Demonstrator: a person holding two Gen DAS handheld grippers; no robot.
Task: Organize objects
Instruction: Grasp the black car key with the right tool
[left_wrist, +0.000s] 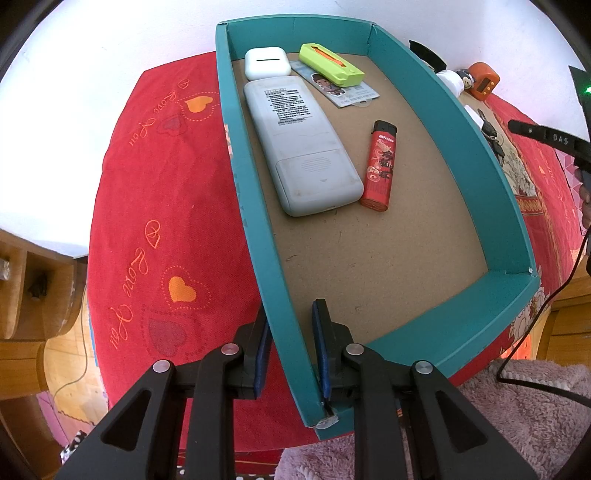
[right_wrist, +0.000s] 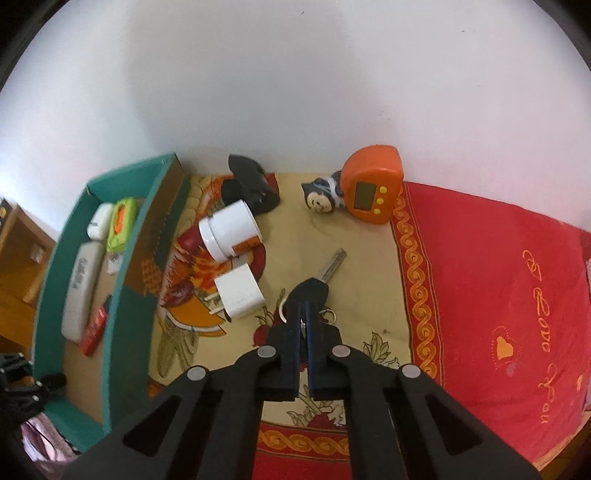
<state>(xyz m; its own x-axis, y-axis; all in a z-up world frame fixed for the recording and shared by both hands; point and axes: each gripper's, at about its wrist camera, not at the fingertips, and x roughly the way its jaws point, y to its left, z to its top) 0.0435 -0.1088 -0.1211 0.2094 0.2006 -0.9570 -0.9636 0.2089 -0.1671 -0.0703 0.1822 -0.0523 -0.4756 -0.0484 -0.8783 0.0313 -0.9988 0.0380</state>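
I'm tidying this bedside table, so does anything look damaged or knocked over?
Yes. The teal cardboard box has a torn, frayed near corner by the left tongs. The white plastic jar lies tipped on its side on the patterned cloth.

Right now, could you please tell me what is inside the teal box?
Inside the teal box lie white earbuds case, grey remote face down, red lighter, and lime-green case resting on a card, which it partly covers.
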